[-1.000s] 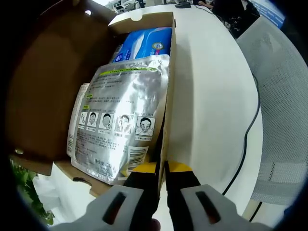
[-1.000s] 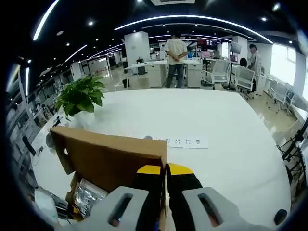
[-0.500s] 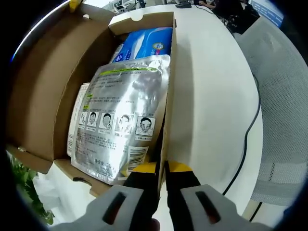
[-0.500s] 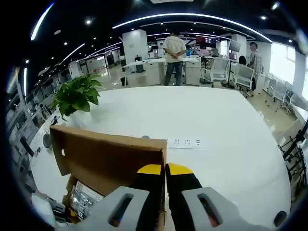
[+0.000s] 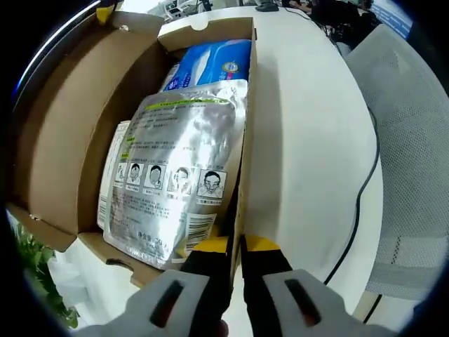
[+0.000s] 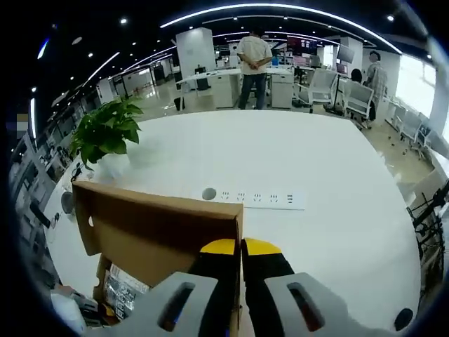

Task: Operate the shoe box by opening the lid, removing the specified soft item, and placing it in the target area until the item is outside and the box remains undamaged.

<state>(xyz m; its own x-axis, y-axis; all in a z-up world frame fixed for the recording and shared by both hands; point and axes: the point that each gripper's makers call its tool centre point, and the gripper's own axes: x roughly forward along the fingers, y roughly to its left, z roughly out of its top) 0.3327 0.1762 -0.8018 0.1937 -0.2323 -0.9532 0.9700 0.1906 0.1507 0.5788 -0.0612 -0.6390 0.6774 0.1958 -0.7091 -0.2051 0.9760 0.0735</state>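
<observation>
A white table (image 6: 330,182) carries a power strip (image 6: 256,199) at its middle — a potted plant (image 6: 105,133) left of it, two people (image 6: 254,60) standing beyond.

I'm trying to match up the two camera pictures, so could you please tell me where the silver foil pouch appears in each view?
Left gripper view: the silver foil pouch lies mid-frame inside the open shoe box, overlapping a blue pack.
Right gripper view: a corner of it peeks out at lower left, under the raised lid.
Shared landmark: the cardboard lid, which is at the left edge of the left gripper view.
</observation>
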